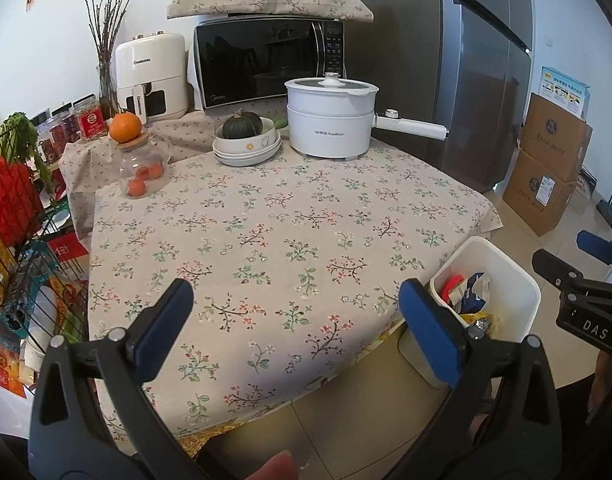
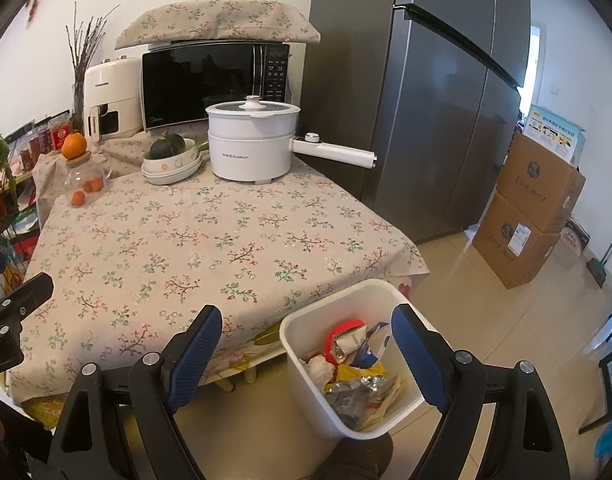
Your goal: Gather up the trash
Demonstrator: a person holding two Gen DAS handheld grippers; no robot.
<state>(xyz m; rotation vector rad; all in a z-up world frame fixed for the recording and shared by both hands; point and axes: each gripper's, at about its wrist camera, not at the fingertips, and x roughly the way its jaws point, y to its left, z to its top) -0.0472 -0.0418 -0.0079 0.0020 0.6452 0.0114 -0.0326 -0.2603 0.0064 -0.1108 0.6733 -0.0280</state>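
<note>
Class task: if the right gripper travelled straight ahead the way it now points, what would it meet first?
Probably the white bin of trash beside the table: it sits directly between the right gripper's open fingers. Depth is unclear, so the tablecloth edge could be close too.

the left gripper [image 1: 296,328] hangs wide open over the flowery bench [image 1: 266,232], holding nothing. a white bin [image 1: 517,300] full of trash [image 1: 467,294] stands on the floor just beside the bench corner. the right gripper [image 1: 585,276] pokes in near the bin.
</note>
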